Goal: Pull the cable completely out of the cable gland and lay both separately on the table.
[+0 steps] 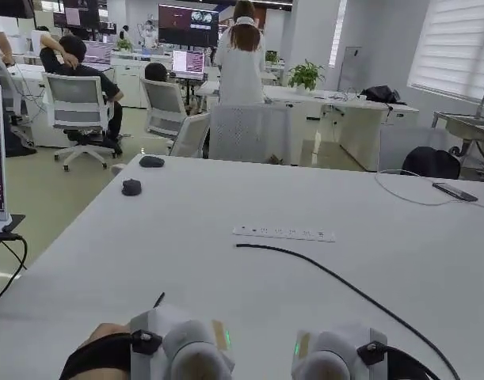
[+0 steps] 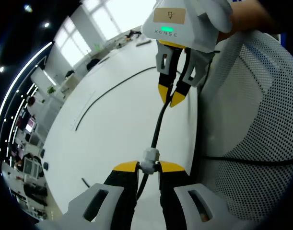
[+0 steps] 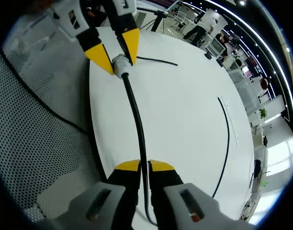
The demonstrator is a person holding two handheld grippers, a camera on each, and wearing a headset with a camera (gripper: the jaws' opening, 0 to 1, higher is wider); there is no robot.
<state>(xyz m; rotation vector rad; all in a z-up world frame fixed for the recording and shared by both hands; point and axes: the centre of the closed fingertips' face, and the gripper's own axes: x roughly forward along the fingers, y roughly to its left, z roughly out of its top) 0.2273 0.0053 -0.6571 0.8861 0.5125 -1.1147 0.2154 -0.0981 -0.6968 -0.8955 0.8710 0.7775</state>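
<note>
The left hand-held gripper (image 2: 148,168) pinches the small white plastic cable gland (image 2: 149,159), low centre. The right hand-held gripper (image 3: 145,167) clamps the thin black cable (image 3: 135,115) farther along, by the white tabletop (image 1: 226,277) edge. The cable looks light, floppy and probably slick, so grip it close to the gland.

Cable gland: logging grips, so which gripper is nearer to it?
Left. The left gripper is shut on the cable gland; the right gripper clamps the cable farther along.
</note>
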